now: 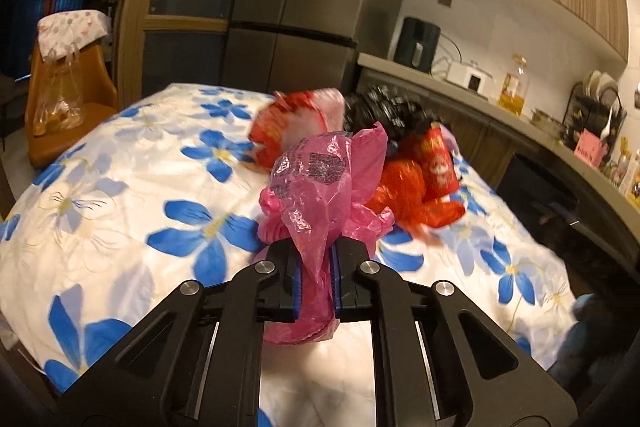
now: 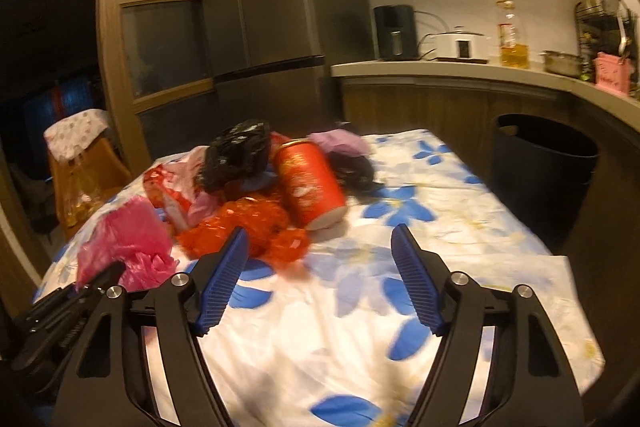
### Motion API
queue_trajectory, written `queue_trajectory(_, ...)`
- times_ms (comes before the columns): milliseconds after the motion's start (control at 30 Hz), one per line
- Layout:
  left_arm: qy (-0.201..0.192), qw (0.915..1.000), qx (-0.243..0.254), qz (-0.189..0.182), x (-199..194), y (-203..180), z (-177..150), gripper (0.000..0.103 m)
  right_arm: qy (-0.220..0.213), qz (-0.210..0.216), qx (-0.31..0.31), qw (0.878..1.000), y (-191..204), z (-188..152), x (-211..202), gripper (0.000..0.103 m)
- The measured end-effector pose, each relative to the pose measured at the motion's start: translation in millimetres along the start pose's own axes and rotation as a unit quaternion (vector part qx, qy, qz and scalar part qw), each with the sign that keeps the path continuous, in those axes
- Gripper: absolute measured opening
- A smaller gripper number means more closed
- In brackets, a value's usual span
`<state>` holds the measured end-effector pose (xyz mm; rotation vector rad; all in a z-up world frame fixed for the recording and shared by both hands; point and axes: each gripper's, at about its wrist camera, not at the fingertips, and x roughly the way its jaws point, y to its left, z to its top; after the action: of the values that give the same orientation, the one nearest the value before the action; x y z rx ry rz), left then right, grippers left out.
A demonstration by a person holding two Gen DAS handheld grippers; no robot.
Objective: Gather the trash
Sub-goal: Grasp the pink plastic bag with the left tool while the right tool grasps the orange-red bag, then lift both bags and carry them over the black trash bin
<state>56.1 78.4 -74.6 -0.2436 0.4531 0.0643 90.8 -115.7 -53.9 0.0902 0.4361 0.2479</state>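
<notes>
A heap of trash lies on the flowered tablecloth (image 2: 360, 307): a red can (image 2: 310, 187) on its side, a crumpled orange-red wrapper (image 2: 248, 227), a black plastic bag (image 2: 238, 151), a red-and-white packet (image 2: 168, 195) and a purple scrap (image 2: 338, 141). My left gripper (image 1: 316, 251) is shut on a pink plastic bag (image 1: 316, 179), which bunches up between its blue pads at the near side of the heap. In the right wrist view that pink bag (image 2: 128, 243) sits at the left with the left gripper (image 2: 96, 279) on it. My right gripper (image 2: 320, 239) stands open just short of the wrapper and can, nothing between its fingers.
A dark round bin (image 2: 544, 167) stands on the floor right of the table, below the kitchen counter (image 2: 440, 71) with appliances and an oil bottle. A chair (image 1: 64, 99) with a plastic bag hung on it is at the far left. A tall fridge (image 2: 272, 27) rises behind.
</notes>
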Motion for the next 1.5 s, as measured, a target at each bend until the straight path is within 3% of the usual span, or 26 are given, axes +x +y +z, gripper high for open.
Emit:
queue_trajectory(133, -0.017, 0.9995, -0.02, 0.015, -7, 13, 8, 0.01, 0.0, 0.021, -0.013, 1.0, 17, 2, 22, 0.071)
queue_trajectory(533, -0.017, 0.9985, -0.036, 0.037, 0, 32, 18, 0.01, 0.041, 0.031, -0.035, 0.998, 49, -1, 93, 0.052)
queue_trajectory(733, -0.012, 0.9986, -0.035, 0.038, 7, 36, 21, 0.01, 0.067, 0.035, -0.045, 0.996, 55, -6, 110, 0.027)
queue_trajectory(800, -0.012, 0.9986, -0.036, 0.036, 8, 36, 22, 0.01, 0.068, 0.037, -0.046, 0.996, 53, -6, 107, 0.021)
queue_trajectory(833, -0.012, 0.9987, -0.035, 0.036, 7, 36, 23, 0.01, 0.069, 0.04, -0.046, 0.996, 51, -7, 104, 0.012)
queue_trajectory(1200, -0.024, 0.9988, -0.032, 0.029, -1, 27, 30, 0.01, 0.05, 0.091, -0.059, 0.993, 38, -5, 34, 0.01)
queue_trajectory(1500, -0.041, 0.999, -0.007, 0.016, -12, -7, 40, 0.01, -0.002, 0.077, -0.052, 0.996, 8, 10, -20, 0.01)
